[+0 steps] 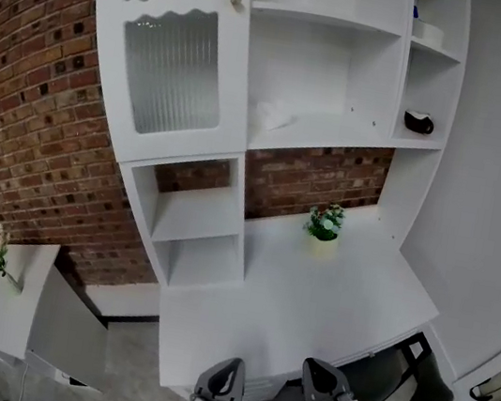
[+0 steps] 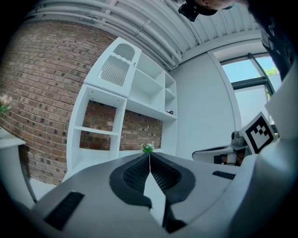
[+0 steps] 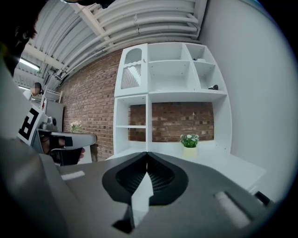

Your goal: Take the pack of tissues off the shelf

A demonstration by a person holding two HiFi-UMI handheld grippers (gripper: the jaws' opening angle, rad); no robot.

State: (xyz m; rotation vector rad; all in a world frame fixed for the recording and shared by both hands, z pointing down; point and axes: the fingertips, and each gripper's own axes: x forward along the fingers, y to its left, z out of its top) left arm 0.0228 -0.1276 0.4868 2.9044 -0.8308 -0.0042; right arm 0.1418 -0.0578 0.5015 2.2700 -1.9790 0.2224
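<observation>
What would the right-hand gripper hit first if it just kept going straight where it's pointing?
The right gripper lines up with the white upright between the cubbies and the brick alcove. Depth is unclear; the desk top just below might come first.

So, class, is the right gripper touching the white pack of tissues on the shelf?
Apart. Head view: right gripper low before the desk, tissues high on the shelf.
</observation>
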